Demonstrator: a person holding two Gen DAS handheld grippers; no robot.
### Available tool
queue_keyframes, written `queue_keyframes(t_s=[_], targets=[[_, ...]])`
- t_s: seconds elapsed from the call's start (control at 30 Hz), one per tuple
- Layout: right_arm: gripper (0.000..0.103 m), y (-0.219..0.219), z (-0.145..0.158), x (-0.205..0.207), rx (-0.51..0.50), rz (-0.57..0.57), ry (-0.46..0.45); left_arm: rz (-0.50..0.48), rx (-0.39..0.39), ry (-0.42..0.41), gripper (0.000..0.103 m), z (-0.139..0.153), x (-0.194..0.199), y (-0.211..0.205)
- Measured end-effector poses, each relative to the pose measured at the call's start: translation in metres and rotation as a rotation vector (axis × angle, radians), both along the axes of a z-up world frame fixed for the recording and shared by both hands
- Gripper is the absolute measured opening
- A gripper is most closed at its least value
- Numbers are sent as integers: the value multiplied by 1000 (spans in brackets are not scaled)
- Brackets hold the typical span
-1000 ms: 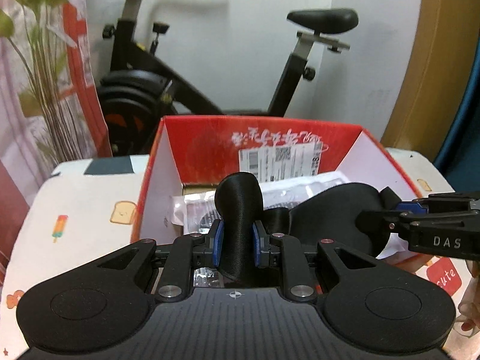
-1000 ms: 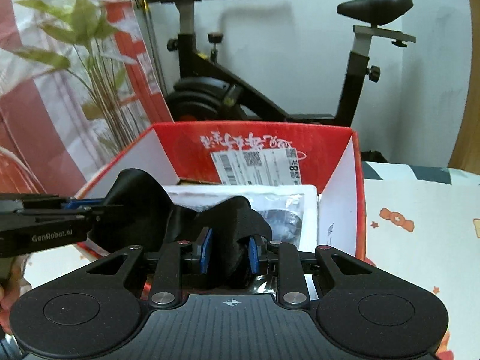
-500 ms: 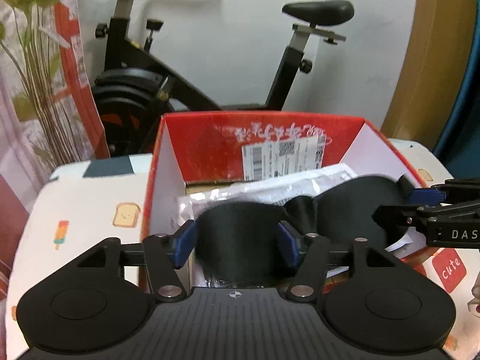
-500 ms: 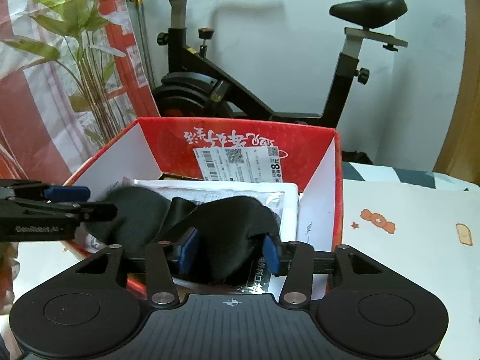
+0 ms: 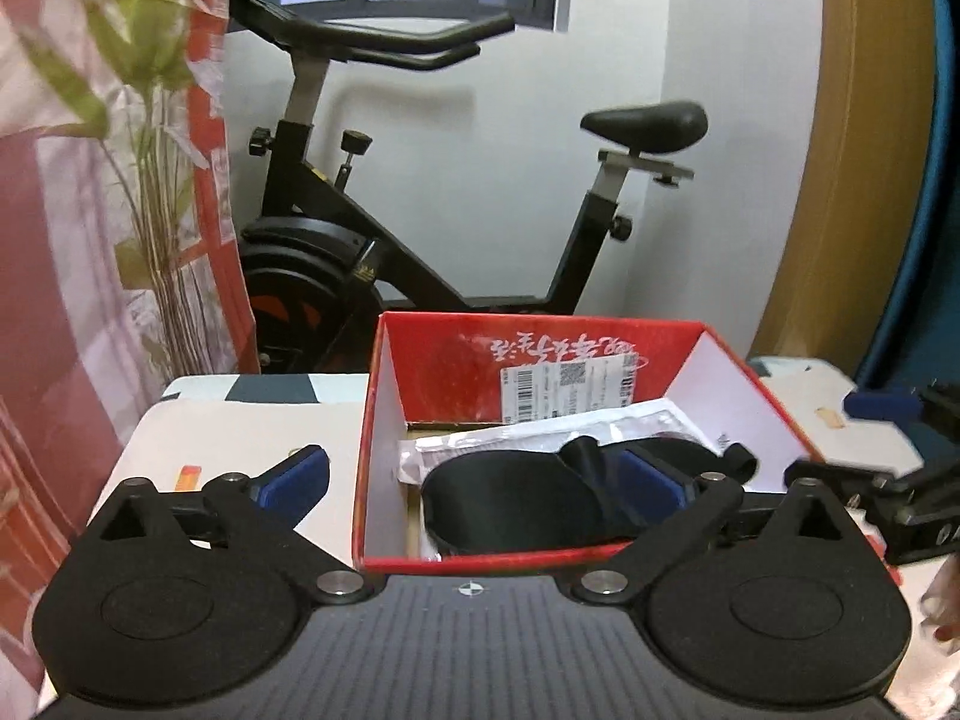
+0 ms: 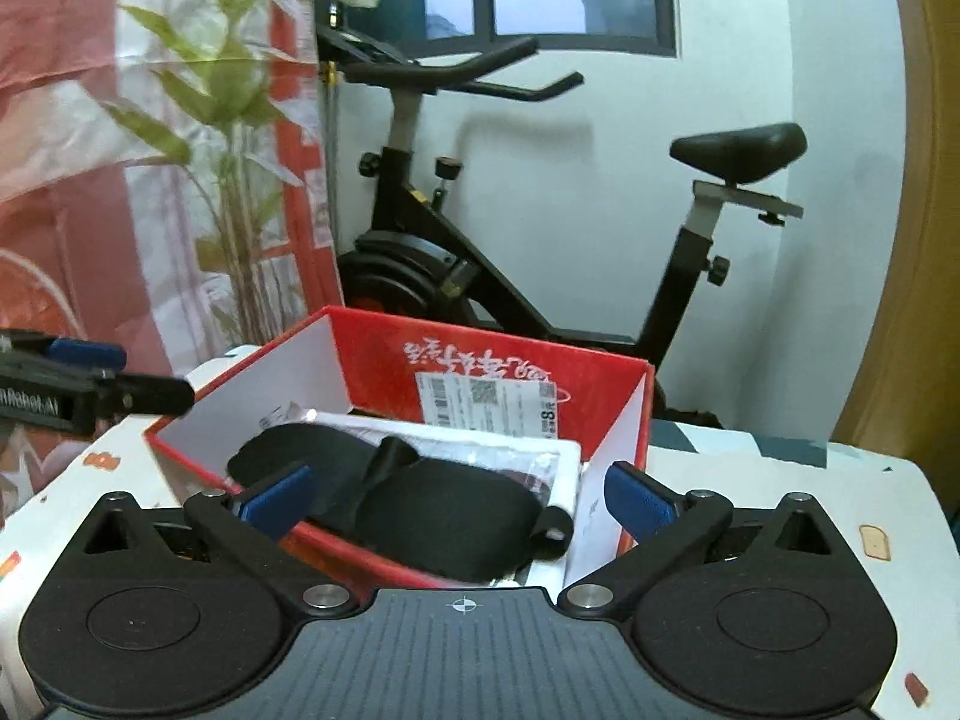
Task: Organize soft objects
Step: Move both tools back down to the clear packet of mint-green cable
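Both jaws just opened wide, nothing between the pads. My left hand-held gripper and right hand-held gripper sit at the near rim of the red box. Black soft item lies loose inside it, on the plastic packets. Box stands at the counter's far edge, bare counter on both sides; exercise bike stands just behind.

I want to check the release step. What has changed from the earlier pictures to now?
Both let go: the left hand-held gripper and right hand-held gripper have just been opening and pulled back, leaving the black soft eye mask in the red cardboard box. The box and its plastic packets stayed.
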State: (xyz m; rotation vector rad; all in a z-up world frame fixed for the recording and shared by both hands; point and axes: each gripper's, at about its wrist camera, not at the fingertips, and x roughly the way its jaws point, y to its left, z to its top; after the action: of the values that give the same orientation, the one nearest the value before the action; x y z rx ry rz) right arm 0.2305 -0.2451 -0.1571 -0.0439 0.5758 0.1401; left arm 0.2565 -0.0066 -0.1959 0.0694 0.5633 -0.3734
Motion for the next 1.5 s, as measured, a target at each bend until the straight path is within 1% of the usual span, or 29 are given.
queue_keyframes(t_s=[0.1, 0.17, 0.23, 0.3, 0.37, 0.5, 0.63, 0.7, 0.73, 0.83, 0.9, 0.97, 1.1, 1.17, 1.23, 1.33, 1.5], targets=[[103, 4, -6, -18, 20, -2, 2, 29, 9, -15, 103, -2, -18, 5], [103, 8, -11, -31, 14, 11, -12, 44, 15, -23, 103, -5, -29, 8], [103, 14, -18, -45, 3, 20, -26, 76, 3, -33, 103, -8, -45, 12], [103, 18, -29, -57, 10, 25, -23, 90, -8, -43, 103, -15, -60, 14], [103, 19, -43, -67, 27, 8, -6, 107, -1, -36, 103, -24, -73, 13], [103, 18, -72, -81, 73, -21, 38, 117, 8, 2, 103, -49, -90, 12], [103, 17, -96, -96, 78, -52, 59, 117, 32, 86, 103, -76, -95, 13], [102, 18, -105, -104, 91, -46, 68, 121, 41, 114, 103, -88, -98, 17], [101, 17, -108, -106, 101, -39, 75, 123, 46, 128, 103, -93, -99, 18], [89, 16, -112, -111, 125, -26, 88, 138, 53, 154, 103, -102, -100, 22], [85, 17, -113, -114, 133, -25, 84, 139, 34, 164, 103, -103, -100, 25], [76, 18, -113, -115, 140, -18, 82, 139, 25, 166, 103, -103, -100, 27], [74, 21, -111, -117, 149, 4, 75, 105, 8, 178, 103, -105, -101, 24], [67, 23, -113, -117, 156, 24, 87, 91, 14, 182, 103, -109, -102, 22], [63, 25, -114, -118, 161, 38, 101, 86, 26, 186, 103, -112, -103, 19], [63, 26, -115, -120, 184, 49, 109, 72, 21, 188, 103, -114, -104, 18], [63, 25, -119, -119, 212, 53, 136, 65, 31, 169, 102, -113, -106, 17]])
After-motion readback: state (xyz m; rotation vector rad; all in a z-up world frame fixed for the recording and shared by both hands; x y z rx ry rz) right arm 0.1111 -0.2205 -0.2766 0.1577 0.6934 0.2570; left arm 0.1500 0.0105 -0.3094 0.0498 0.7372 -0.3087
